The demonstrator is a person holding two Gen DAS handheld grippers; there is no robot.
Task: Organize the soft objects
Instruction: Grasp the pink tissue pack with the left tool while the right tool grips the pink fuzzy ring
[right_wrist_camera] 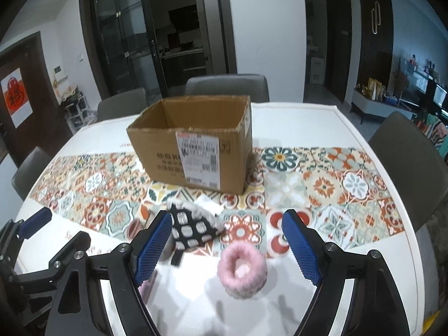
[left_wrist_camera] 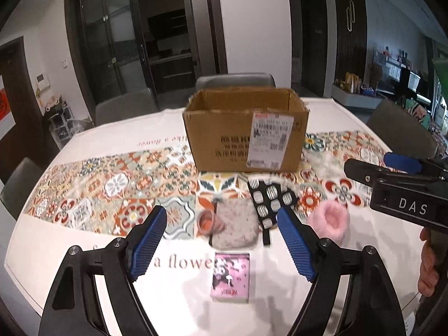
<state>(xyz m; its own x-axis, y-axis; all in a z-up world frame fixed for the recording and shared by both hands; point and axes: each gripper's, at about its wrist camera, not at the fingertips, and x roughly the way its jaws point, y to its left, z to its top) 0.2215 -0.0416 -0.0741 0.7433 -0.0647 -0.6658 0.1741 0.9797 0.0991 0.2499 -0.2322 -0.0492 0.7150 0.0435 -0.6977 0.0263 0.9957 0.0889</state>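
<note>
An open cardboard box [left_wrist_camera: 246, 134] stands mid-table; it also shows in the right wrist view [right_wrist_camera: 193, 148]. In front of it lie a grey fuzzy pouch [left_wrist_camera: 235, 228], an orange hair tie [left_wrist_camera: 207, 222], a black-and-white patterned cloth [left_wrist_camera: 268, 200] [right_wrist_camera: 190, 229], a pink fluffy scrunchie [left_wrist_camera: 330, 221] [right_wrist_camera: 242, 273] and a pink picture card pack [left_wrist_camera: 231, 277]. My left gripper [left_wrist_camera: 221, 240] is open, hovering over the pouch. My right gripper [right_wrist_camera: 226, 246] is open, just above the pink scrunchie; its body shows in the left wrist view [left_wrist_camera: 403, 190].
The table [left_wrist_camera: 112, 145] carries a white cloth with a patterned floral runner. Grey chairs [right_wrist_camera: 226, 86] stand around it. Glass doors and cabinets lie behind.
</note>
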